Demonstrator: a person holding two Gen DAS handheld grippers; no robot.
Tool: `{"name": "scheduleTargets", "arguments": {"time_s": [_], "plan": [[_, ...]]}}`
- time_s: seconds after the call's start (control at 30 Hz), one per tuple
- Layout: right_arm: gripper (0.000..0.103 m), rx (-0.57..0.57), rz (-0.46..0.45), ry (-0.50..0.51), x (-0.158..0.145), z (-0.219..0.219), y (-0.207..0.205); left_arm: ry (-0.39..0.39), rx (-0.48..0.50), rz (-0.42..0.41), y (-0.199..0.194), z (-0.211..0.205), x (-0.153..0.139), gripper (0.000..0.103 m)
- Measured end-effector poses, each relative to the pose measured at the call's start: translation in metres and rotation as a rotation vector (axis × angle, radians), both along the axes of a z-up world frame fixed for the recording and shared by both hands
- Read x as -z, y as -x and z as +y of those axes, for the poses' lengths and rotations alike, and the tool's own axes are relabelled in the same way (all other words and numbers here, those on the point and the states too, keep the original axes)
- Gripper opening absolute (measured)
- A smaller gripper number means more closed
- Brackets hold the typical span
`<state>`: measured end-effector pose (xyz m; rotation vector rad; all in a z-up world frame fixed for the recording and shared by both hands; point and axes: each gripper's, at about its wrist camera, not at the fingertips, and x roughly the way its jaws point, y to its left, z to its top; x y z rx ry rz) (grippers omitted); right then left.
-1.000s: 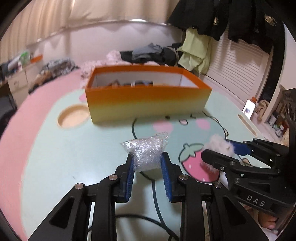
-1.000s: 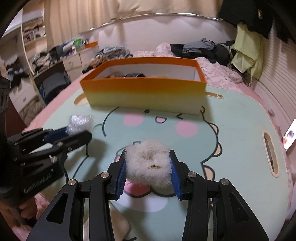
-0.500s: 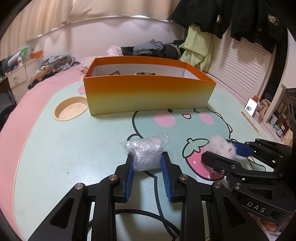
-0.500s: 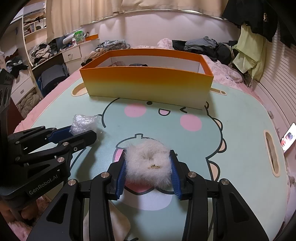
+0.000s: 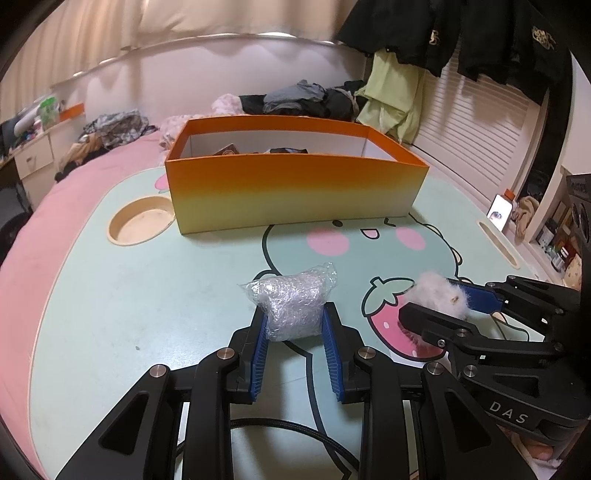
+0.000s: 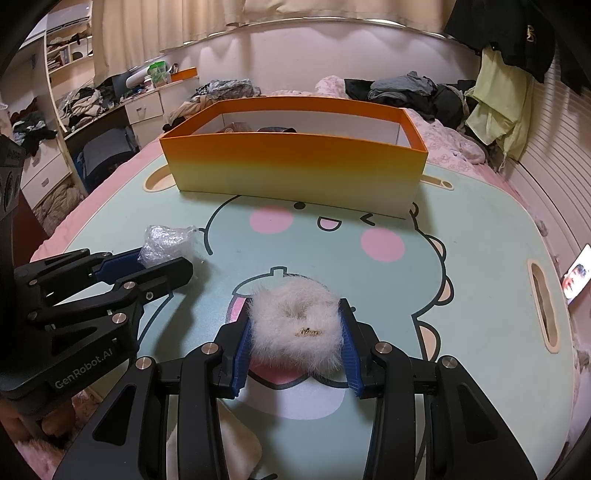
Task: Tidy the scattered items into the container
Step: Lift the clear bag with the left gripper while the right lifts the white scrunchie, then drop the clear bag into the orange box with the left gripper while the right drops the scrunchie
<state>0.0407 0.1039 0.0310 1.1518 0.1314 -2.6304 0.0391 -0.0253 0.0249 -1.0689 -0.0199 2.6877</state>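
box (image 5: 295, 192) sat at the table's (image 5: 129, 295) far side, some things already inside. left gripper (image 5: 294, 325) pinched a plastic wad (image 5: 291, 306), right gripper (image 6: 295, 332) pinched a fluffy scrunchie (image 6: 295, 325). risk: crinkly wad could slip from the tips; both arms could collide at the box.

From my feed: cream curtains (image 6: 155, 26) above a pale wall, clothes (image 6: 410, 86) heaped on the pink bed, white drawers (image 6: 144, 107) at left.

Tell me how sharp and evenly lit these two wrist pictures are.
Left wrist view: crinkly plastic wad sharp, orange box slightly soft, straight edges bowed by the fisheye, corners black. Right wrist view: furry scrunchie crisp, warm dim room light, soft shadow beneath it.
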Motion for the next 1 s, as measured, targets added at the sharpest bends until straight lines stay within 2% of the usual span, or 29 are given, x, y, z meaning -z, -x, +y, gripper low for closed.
{"name": "scheduleTargets", "arguments": {"time_s": [0.8, 0.9, 1.0], "plan": [[0.042, -0.004, -0.002, 0.002, 0.0, -0.001, 0.002, -0.002, 0.003, 0.008, 0.001, 0.0, -0.001, 0.026], [0.042, -0.012, 0.016, 0.005, -0.012, 0.0, 0.008, -0.019, 0.003, 0.023, 0.003, -0.002, -0.009, 0.026], [0.043, -0.006, 0.047, 0.076, -0.039, 0.008, 0.021, -0.048, 0.008, 0.06, 0.012, -0.006, -0.032, 0.026]]}}
